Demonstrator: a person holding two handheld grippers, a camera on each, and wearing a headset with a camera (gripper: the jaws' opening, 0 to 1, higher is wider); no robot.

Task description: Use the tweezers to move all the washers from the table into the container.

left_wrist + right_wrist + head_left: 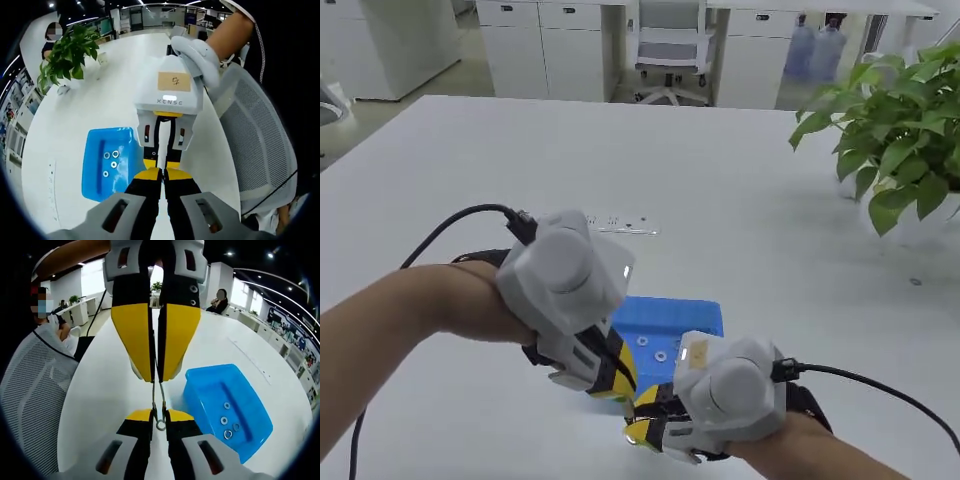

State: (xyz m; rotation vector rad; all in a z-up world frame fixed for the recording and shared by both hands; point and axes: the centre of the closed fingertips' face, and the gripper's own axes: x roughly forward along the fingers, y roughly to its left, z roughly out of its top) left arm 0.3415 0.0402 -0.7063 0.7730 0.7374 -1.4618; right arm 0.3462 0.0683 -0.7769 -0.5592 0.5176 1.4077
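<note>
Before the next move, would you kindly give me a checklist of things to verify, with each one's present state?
1. Tweezers clamped by the tongs of the left gripper: ok.
2. Washer at the tweezers' tips: ok.
3. Tongs of the right gripper pressing the tweezers: cannot tell; they flank the tips.
4. Blue container open, with four washers inside: ok.
5. Held washer over the container: not ok; it hangs beside it, above the table.
6. Washers left on the table: cannot tell.

Left gripper (162, 172), right gripper (160, 415): seemingly clamped
</note>
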